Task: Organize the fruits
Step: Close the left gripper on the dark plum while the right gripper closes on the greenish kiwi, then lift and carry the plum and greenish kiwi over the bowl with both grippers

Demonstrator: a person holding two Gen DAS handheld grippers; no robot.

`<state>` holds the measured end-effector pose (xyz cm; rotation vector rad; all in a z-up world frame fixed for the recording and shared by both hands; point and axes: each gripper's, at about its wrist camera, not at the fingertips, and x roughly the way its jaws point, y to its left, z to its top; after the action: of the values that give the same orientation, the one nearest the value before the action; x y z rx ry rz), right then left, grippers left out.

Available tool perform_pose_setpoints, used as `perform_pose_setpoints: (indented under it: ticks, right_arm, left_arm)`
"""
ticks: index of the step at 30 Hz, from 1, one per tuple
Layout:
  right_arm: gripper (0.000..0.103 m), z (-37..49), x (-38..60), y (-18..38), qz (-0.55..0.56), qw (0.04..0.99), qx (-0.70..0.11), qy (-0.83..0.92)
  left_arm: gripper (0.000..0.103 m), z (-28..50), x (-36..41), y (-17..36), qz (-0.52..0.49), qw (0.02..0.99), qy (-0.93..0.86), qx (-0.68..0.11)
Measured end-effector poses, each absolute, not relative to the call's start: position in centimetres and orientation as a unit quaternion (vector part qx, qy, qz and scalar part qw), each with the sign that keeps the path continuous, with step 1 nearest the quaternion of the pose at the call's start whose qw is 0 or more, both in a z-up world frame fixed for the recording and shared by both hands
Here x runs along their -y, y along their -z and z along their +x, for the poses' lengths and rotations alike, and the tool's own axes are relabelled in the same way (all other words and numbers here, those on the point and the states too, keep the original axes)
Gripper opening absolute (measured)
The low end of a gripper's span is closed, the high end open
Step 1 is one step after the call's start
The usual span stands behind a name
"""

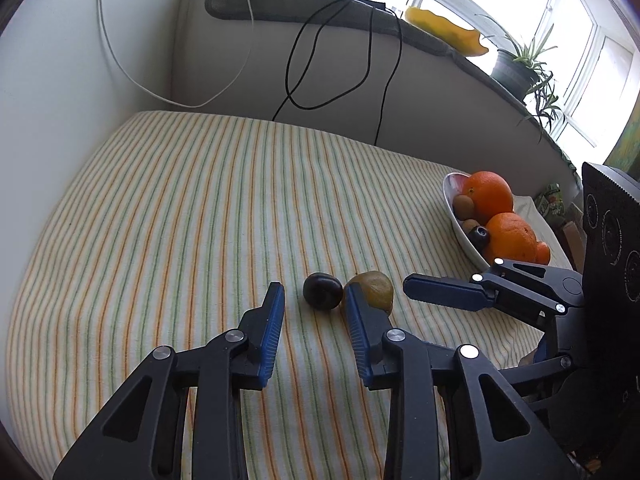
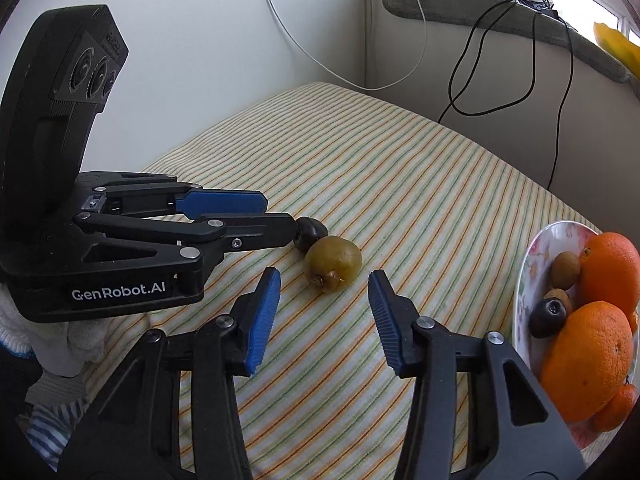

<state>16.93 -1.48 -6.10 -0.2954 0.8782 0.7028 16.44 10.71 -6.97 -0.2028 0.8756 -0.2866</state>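
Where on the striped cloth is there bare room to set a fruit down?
The striped cloth is bare from the dark plum back to the wall and across its whole left side. It is crowded near the plate, heaped with oranges, and around the kiwi, where both grippers converge.

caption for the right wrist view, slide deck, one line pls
Right gripper with open jaws nears a kiwi touching a dark plum on the striped cloth; left gripper alongside, fruit plate at right.

My left gripper [image 2: 276, 216]: black linkages, silver rivets, ribbed blue pads, white "GenRobot.AI" lettering below the rivets, white knit glove [image 2: 24, 320] beneath.
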Motion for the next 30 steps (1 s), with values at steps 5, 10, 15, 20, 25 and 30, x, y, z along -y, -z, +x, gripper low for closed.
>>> perform_pose_setpoints:
  ticks: [5,10,15,20,25,30]
  right_arm:
    - [0.045,17.5,1.0,6.5,-0.143,0.834,-0.417,-0.331]
    - [0.038,17.6,0.9,6.9,-0.147,0.835,-0.42,-0.324]
    - [0.031,18.1,1.1,7.0,-0.143,0.836,-0.421,-0.321]
    - [0.028,17.8,1.3,6.7,-0.143,0.839,-0.416,-0.32]
    - [0.028,17.4,1.7,6.5,-0.143,0.841,-0.411,-0.322]
    - [0.027,16.9,2.5,5.9,-0.14,0.845,-0.404,-0.321]
  left_arm:
    - [0.03,17.2,-10.6,7.4,-0.106,0.884,0.143,-0.433]
    - [0.029,17.7,-10.3,7.6,-0.106,0.88,0.148,-0.438]
    - [0.022,17.8,-10.0,7.6,-0.102,0.88,0.153,-0.437]
    - [0.017,17.8,-10.2,7.7,-0.102,0.881,0.15,-0.437]
    - [0.017,17.7,-10.1,7.6,-0.097,0.883,0.148,-0.434]
    - [0.017,17.5,-9.8,7.0,-0.093,0.888,0.148,-0.425]
